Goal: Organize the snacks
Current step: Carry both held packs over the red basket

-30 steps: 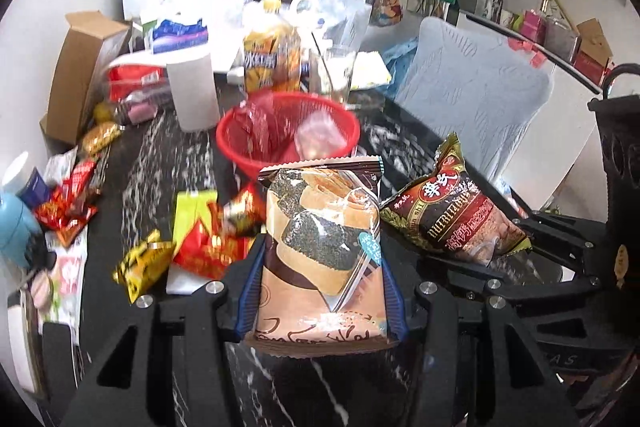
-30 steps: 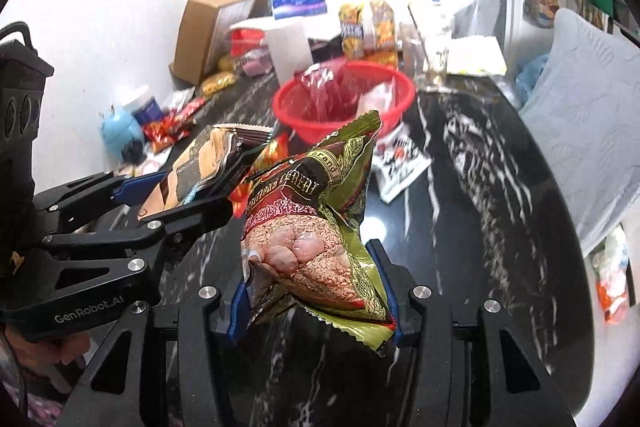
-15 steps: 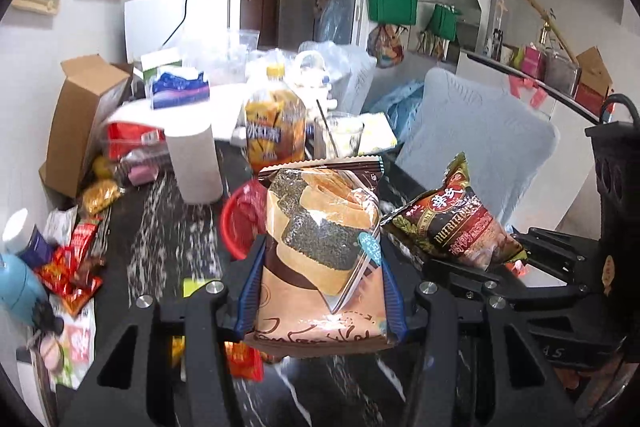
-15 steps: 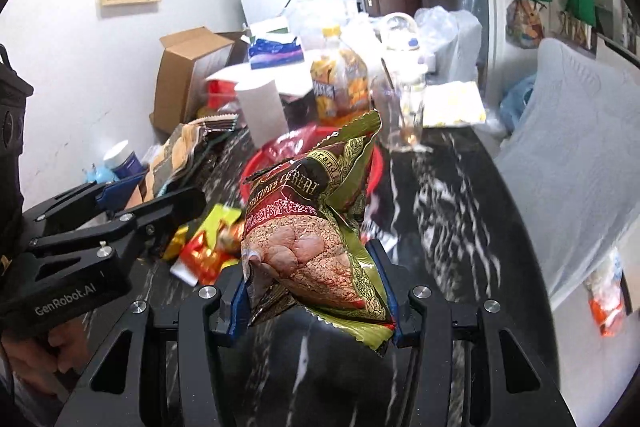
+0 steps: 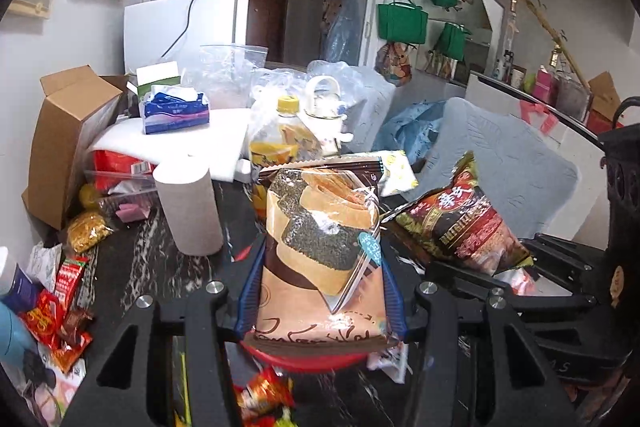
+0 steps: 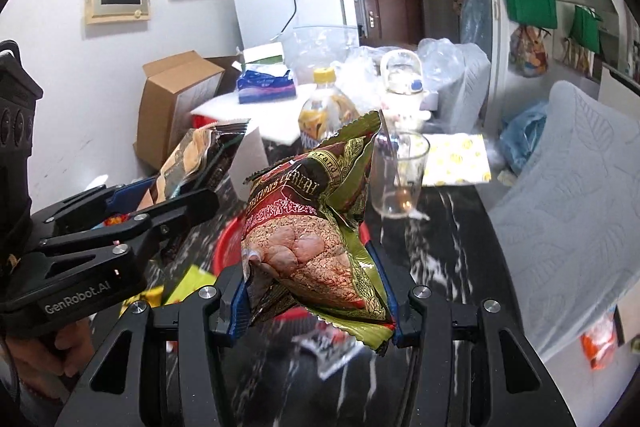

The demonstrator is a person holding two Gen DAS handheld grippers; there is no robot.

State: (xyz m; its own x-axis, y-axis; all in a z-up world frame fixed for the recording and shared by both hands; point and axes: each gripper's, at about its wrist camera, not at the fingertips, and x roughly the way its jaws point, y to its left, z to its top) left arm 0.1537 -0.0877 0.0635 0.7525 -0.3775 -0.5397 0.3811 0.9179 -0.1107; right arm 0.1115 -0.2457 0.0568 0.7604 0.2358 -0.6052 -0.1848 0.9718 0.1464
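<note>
On left tongs: "GenRobot.AI"

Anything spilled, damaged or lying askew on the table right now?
Nothing looks spilled or damaged. Loose snack packets lie scattered along the left edge of the dark table, outside the red basket; that is simply unsorted clutter.

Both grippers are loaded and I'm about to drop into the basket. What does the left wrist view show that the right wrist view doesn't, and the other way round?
Only the left wrist view shows the paper roll standing on the table and red wrappers at its left edge. Only the right wrist view shows the empty glass beyond the red basket. Both show the left gripper shut on the brown snack bag, the right gripper shut on the green cereal bag, and the yellow-capped bottle.
</note>
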